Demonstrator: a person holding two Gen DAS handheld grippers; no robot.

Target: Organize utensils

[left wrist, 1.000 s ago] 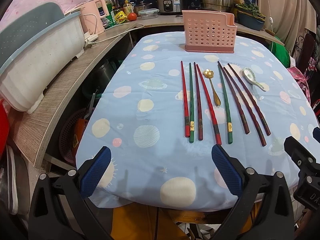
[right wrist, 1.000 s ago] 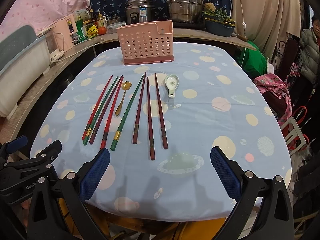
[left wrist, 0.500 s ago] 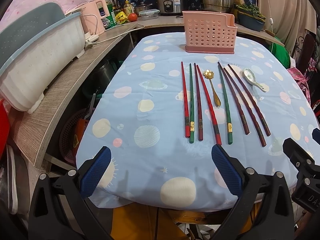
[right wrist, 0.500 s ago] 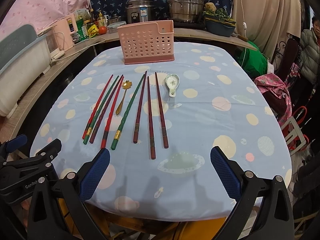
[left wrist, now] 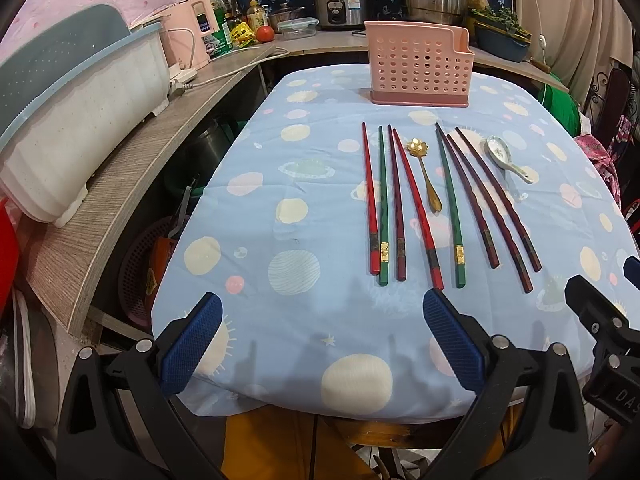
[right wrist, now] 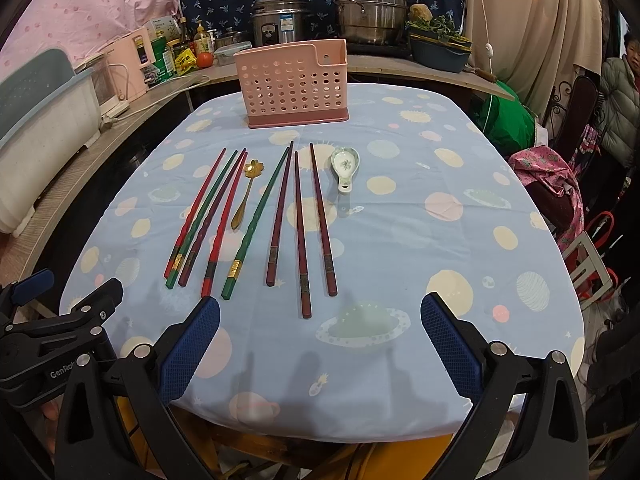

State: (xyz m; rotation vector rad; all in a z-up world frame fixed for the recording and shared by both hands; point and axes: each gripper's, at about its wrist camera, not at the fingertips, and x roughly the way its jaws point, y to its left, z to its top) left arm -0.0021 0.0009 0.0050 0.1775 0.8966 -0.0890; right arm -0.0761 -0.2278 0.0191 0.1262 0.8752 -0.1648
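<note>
Several chopsticks lie side by side on the blue dotted tablecloth [left wrist: 304, 152]: red [left wrist: 370, 196] and green [left wrist: 383, 204] ones at the left, dark brown ones [left wrist: 500, 200] at the right. Among them lies a gold spoon [left wrist: 426, 178], and a white ceramic spoon [left wrist: 506, 158] rests at the far right. A pink perforated utensil holder [left wrist: 418, 64] stands upright at the table's far end, also in the right wrist view [right wrist: 292, 82]. My left gripper [left wrist: 320, 344] and right gripper [right wrist: 320, 344] hover open over the near table edge, holding nothing.
A wooden counter [left wrist: 132, 168] runs along the left with a white tub [left wrist: 76, 120], a pink appliance and bottles. Pots and a rice cooker [right wrist: 284, 26] stand behind the table. A person in a padded jacket [right wrist: 618, 100] is at the far right, beside chairs and clothing.
</note>
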